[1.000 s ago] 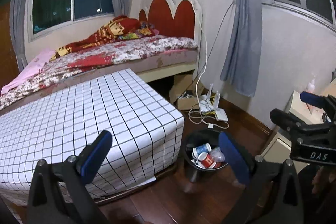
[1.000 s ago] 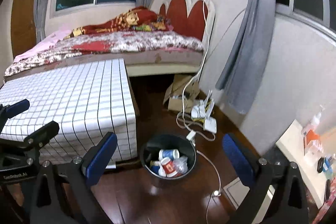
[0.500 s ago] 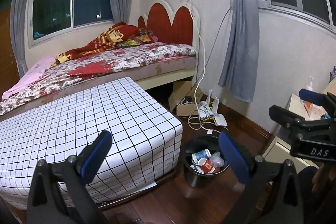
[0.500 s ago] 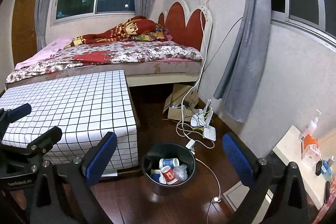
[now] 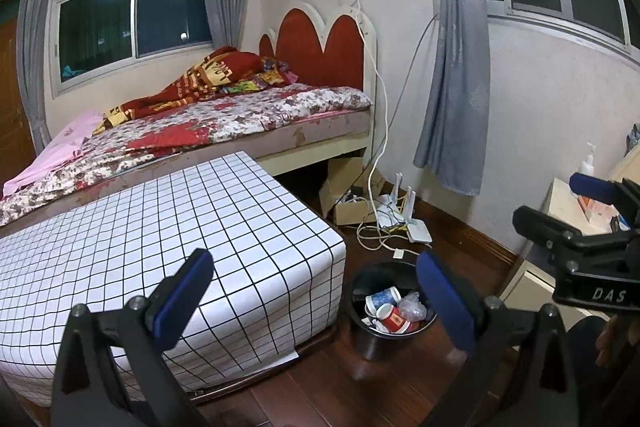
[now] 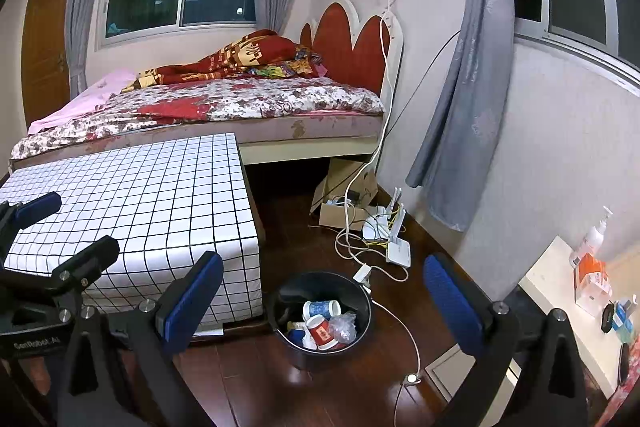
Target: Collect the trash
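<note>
A black trash bin stands on the dark wood floor beside the checked table. It holds paper cups, one red and one blue and white, and crumpled clear plastic. My left gripper is open and empty, held well above and back from the bin. My right gripper is open and empty too, also well above the bin. Each gripper shows at the edge of the other's view.
A low table with a white checked cloth stands left of the bin. A bed lies behind. White cables, a router and a cardboard box lie on the floor. A white side table with bottles stands at right.
Both grippers have risen and drawn back from the bin, so it sits lower and smaller in both views. Both stay open and empty.
</note>
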A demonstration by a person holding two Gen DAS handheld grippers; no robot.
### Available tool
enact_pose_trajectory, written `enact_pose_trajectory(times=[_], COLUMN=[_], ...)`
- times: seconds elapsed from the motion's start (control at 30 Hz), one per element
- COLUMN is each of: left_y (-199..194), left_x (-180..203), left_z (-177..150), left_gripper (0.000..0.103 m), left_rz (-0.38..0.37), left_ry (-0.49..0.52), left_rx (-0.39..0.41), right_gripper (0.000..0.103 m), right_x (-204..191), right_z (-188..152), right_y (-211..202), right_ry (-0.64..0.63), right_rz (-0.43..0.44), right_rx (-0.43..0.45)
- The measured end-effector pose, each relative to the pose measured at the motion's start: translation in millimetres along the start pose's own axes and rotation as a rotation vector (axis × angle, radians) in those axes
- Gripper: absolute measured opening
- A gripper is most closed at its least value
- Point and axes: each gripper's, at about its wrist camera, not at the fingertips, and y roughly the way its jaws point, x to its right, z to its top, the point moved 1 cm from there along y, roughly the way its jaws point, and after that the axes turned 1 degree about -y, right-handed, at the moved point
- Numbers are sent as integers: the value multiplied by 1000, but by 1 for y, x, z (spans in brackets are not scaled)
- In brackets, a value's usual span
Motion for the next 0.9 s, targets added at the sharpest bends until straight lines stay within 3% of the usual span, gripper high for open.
enact_pose_trajectory(times=[0.9], left_y=[0], left_x=[3], left_z=[0], left_gripper=[102], left_rz=[0], left_ry=[1], left_rx=[-7], right_gripper=[102], right_x=[-1], right_z=[0], right_y=[1], right_ry=[1], right_rz=[5], right_rx=[-9])
